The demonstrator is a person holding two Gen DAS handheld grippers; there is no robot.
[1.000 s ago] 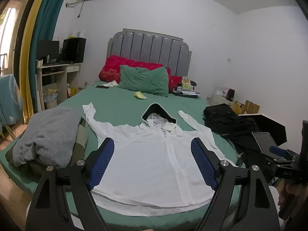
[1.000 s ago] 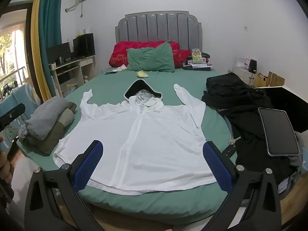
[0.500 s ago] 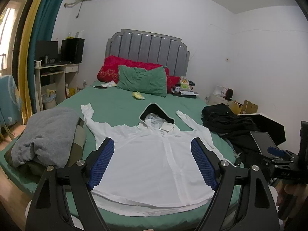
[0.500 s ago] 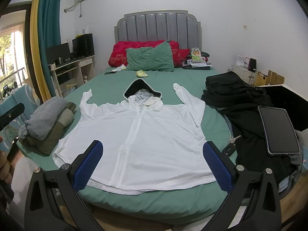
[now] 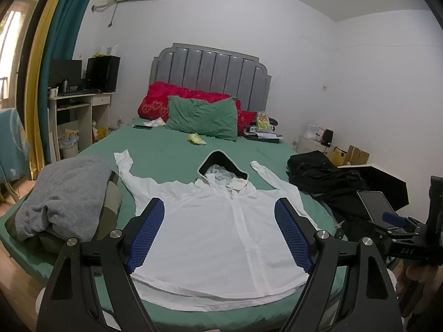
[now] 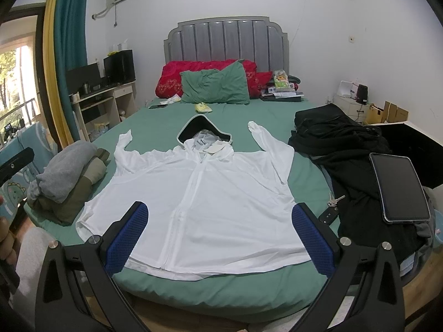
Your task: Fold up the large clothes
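Observation:
A white hooded zip jacket point(image 5: 221, 229) lies flat on its back on the green bed point(image 5: 171, 155), sleeves spread up and outward, hood toward the pillows. It also shows in the right wrist view point(image 6: 205, 202). My left gripper point(image 5: 220, 235) is open and empty, held above the foot of the bed over the jacket's hem. My right gripper point(image 6: 218, 235) is open and empty too, held above the hem a little further right. Neither touches the cloth.
A pile of folded grey and olive clothes point(image 6: 66, 177) sits at the bed's left edge. Black clothes point(image 6: 346, 144), a tablet point(image 6: 398, 188) and keys point(image 6: 332, 202) lie on the right. Green and red pillows point(image 6: 216, 85) and small items lie by the headboard.
Both views have shifted slightly; the grippers have drifted a little higher and back from the bed. The jacket has not moved and both grippers stay open.

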